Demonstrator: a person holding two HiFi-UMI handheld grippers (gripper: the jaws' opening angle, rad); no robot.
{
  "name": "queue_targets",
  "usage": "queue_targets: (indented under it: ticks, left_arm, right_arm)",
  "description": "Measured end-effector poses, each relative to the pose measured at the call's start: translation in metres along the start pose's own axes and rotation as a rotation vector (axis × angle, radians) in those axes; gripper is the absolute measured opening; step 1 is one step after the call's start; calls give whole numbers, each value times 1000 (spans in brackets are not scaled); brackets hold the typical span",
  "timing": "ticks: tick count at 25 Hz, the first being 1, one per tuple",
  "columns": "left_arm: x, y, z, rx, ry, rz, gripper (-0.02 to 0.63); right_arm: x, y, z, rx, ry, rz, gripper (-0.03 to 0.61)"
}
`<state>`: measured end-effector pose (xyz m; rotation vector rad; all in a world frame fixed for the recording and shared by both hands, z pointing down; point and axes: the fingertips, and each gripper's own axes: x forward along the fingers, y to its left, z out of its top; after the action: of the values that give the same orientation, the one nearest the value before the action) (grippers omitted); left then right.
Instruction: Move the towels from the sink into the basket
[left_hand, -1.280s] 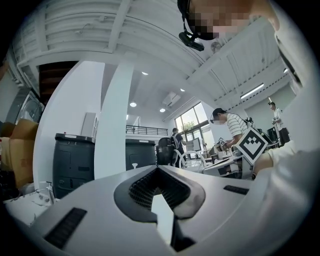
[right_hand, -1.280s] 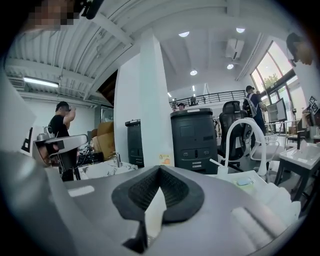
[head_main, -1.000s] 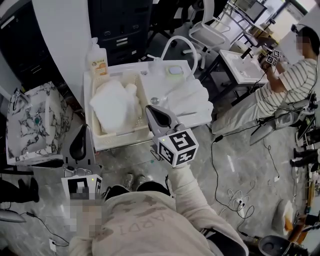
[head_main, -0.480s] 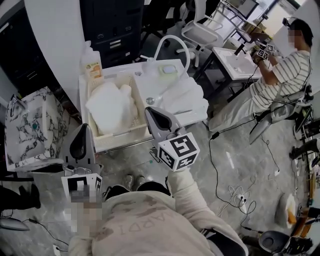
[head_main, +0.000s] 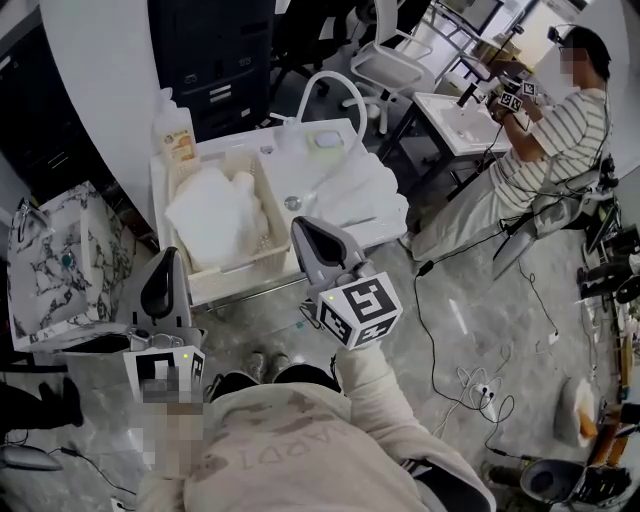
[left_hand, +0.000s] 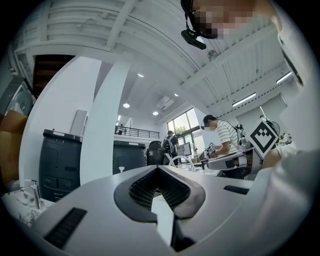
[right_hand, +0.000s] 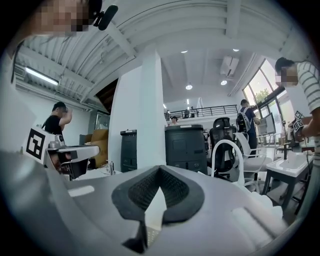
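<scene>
Remaining towels (head_main: 368, 200) — white heap in the right part of the sink (head_main: 298, 172), spilling over its right and front rim. Long axis of the heap on a diagonal, from below the faucet (head_main: 335, 85) toward the near right corner. Basket (head_main: 268, 235) just left of the sink, touching it, already loaded with a white pile (head_main: 212, 208).

Right gripper (head_main: 312, 236) raised in front of the sink's near edge, jaws pressed together, nothing between them. Pointed roughly level, out across the room rather than down. Only the faucet arch and chairs ahead in the right gripper view, no cloth. Heap just beyond the jaws and a little to their right, apparently lower.

Left gripper (head_main: 166, 272) low at the near left, well apart from the sink, nearer the basket's front left corner. Jaws likewise closed and empty; room and ceiling ahead in the left gripper view.

Judged: right hand clearly the nearer to the heap. Next move likely a forward reach with a downward tilt and a slight swing right, jaws opened first, bite taken across the heap's short side near the front rim. Then a short carry leftward over the dividing wall into the basket. Risk — several layers lifted at once, or a trailing corner snagged on the rim.
</scene>
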<state>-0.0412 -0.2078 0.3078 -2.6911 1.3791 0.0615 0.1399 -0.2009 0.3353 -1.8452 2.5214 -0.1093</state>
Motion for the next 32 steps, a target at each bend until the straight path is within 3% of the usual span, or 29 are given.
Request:
queue_targets:
  ticks: [32]
  left_arm:
    - [1,-15,7,-1,-14,-52,5]
  right_arm:
    - [-35,6,22,-31,-92,-48,11]
